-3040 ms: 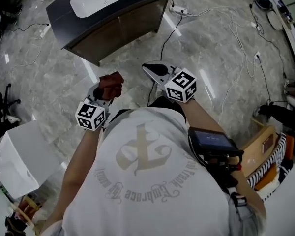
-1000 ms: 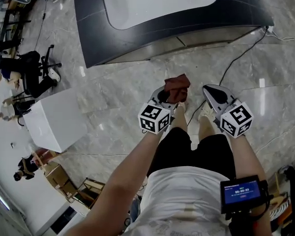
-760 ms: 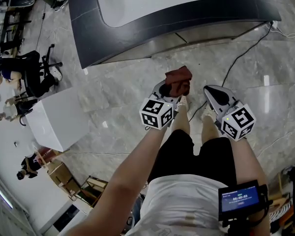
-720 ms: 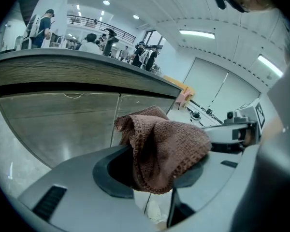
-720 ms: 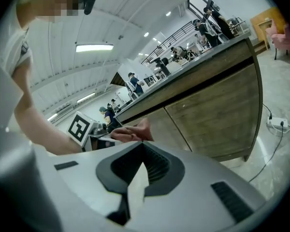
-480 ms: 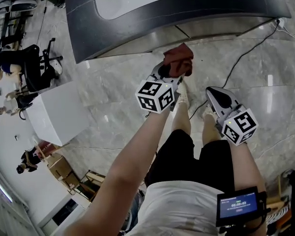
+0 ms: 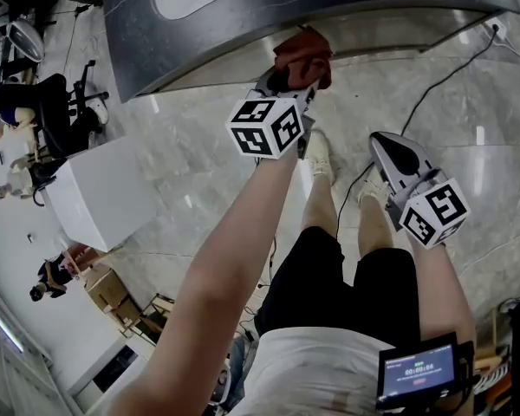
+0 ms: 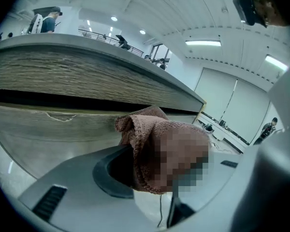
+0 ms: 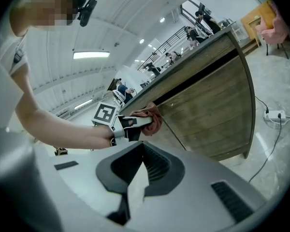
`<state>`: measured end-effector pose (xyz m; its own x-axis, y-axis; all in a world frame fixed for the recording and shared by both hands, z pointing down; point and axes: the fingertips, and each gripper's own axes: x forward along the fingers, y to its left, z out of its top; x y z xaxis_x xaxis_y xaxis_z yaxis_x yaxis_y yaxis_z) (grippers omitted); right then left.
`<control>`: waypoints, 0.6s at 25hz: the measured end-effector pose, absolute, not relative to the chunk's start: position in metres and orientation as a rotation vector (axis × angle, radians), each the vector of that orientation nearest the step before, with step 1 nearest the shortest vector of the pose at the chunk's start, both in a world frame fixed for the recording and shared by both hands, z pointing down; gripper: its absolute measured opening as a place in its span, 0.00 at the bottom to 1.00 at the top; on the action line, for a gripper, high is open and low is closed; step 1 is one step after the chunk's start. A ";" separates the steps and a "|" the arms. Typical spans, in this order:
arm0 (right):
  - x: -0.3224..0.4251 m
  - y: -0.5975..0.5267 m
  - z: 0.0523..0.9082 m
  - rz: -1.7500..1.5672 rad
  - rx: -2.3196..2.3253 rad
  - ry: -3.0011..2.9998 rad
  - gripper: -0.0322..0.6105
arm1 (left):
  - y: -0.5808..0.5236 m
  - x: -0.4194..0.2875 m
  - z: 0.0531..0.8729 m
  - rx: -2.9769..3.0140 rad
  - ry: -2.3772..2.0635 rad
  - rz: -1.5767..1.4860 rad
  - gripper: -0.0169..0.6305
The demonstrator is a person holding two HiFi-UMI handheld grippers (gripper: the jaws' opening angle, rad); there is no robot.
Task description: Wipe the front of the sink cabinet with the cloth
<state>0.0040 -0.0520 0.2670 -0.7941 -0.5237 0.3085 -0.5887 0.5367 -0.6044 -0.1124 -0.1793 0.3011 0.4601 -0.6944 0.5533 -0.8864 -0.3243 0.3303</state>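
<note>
The left claw [image 7: 293, 76] is clenched on a reddish-brown cloth [image 7: 303, 53], which bunches up out of its tips, and the person's bare left arm reaches out full length toward the sink cabinet [image 7: 390, 26]. In the left gripper view the cloth [image 8: 152, 137] fills the gap between the jaws, with the cabinet's grey wood-grain front [image 8: 63, 76] and a dark horizontal gap in it close behind. In the right gripper view the left claw [image 9: 135, 122] holds the cloth [image 9: 153, 118] up against the upper part of the curved wooden front [image 9: 208, 100], just below the dark gap under the top; the wad itself hides the line of contact. The right claw [image 7: 386, 146] hangs back, lower and to the right, well apart from the cabinet and over the marble floor [image 7: 468, 102]. In its own view the right claw [image 9: 135, 178] has its jaws closed together with nothing between them. A black cable [image 7: 433, 83] runs across the floor beside the cabinet, and a white box [image 7: 100, 202] stands on the floor to the left.
</note>
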 end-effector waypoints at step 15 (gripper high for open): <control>-0.001 -0.026 0.284 1.209 0.937 -2.609 0.07 | -0.202 -0.142 0.296 2.027 -1.347 0.296 0.27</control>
<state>-0.0014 -0.0257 0.2843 -0.8020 -0.4858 0.3476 -0.5792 0.4903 -0.6512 -0.1416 -0.2020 0.2960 0.4392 -0.7279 0.5265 -0.8815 -0.2362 0.4089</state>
